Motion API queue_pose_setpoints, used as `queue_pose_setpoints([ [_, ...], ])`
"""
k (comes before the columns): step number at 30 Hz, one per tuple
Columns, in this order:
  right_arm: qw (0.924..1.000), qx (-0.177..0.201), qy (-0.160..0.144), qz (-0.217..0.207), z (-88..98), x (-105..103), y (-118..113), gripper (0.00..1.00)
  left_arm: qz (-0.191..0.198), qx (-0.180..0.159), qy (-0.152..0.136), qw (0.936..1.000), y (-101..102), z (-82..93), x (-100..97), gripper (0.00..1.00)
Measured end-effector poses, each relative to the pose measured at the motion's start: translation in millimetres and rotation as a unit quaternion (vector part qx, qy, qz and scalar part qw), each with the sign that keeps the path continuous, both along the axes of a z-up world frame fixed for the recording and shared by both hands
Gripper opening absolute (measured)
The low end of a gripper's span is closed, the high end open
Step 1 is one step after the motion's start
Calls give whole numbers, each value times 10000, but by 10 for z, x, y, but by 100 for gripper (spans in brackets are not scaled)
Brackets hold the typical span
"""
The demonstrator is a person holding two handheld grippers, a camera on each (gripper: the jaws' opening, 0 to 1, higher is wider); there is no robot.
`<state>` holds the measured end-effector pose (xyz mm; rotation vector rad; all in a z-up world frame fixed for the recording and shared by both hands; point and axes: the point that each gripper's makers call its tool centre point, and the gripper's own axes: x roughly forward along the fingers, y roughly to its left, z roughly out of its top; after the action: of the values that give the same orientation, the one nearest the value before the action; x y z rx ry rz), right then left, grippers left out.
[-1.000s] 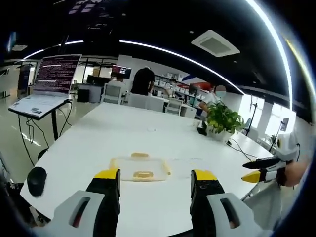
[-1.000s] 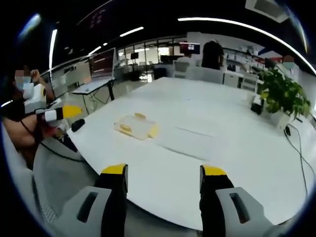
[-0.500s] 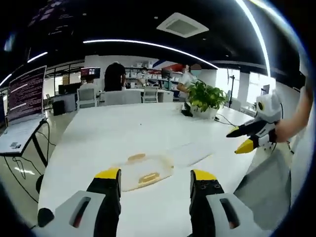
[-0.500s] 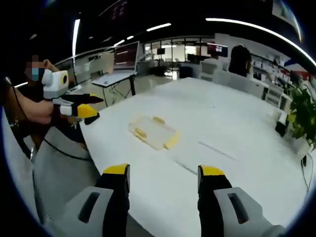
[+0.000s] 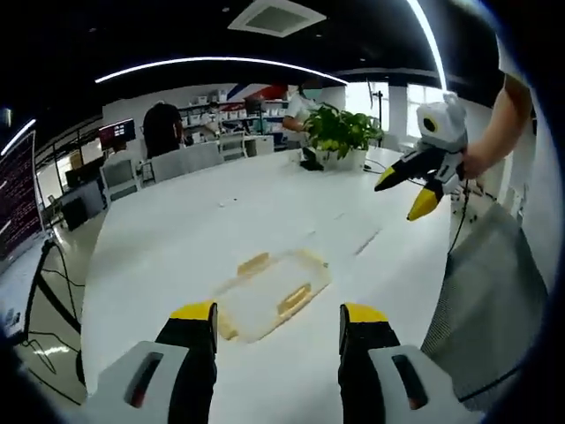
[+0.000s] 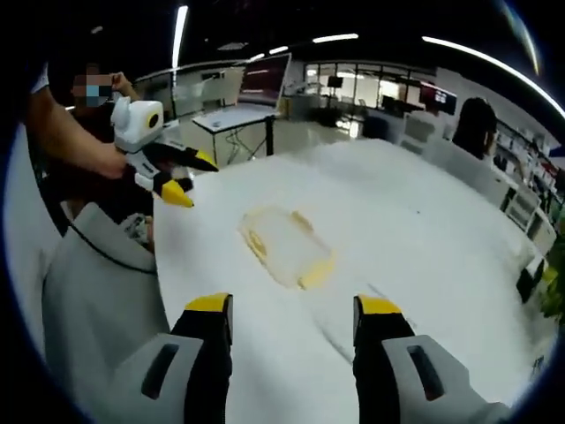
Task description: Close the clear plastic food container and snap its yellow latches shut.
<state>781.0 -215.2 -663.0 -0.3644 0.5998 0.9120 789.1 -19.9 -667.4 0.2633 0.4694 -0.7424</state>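
A clear plastic food container (image 5: 271, 294) with yellow latches lies flat on the white table (image 5: 203, 230), just beyond my left gripper (image 5: 278, 325), whose jaws stand open and empty. In the right gripper view the same container (image 6: 287, 246) lies farther out on the table (image 6: 406, 238), ahead of my right gripper (image 6: 294, 318), also open and empty. The right gripper (image 5: 410, 190) hangs open at the right of the left gripper view, held by a hand. The left gripper (image 6: 181, 177) shows open at the left of the right gripper view, above the table's edge.
A potted plant (image 5: 340, 132) stands at the table's far end. Chairs and a seated person (image 5: 163, 128) are beyond it. A laptop on a stand (image 6: 238, 110) is off the table's far side. The holder's grey clothing (image 6: 97, 291) fills the near left.
Both views have swung and come closer to the container, which now looks larger. Each gripper has risen higher in the other's view. The container itself has not moved.
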Motion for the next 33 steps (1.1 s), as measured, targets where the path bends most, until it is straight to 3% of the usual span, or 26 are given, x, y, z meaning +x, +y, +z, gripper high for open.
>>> queue_pose_setpoints([
  [6, 9965, -322, -24, 775, -105, 115, 174, 53, -694, 368, 54, 9969, -20, -122, 113, 50],
  [15, 9860, -676, 61, 1526, -275, 326, 371, 52, -1596, 790, 258, 9837, 17, -349, 291, 50],
  [20, 9777, -936, 111, 1874, -400, 455, 433, 52, -2153, 1110, 386, 9694, 45, -492, 389, 50],
  [28, 9653, -1267, 195, 2273, -602, 628, 533, 52, -2494, 1352, 459, 9578, 137, -627, 652, 50],
  [33, 9549, -1518, 277, 2536, -726, 718, 565, 51, -2978, 1635, 509, 9391, 160, -732, 736, 50],
])
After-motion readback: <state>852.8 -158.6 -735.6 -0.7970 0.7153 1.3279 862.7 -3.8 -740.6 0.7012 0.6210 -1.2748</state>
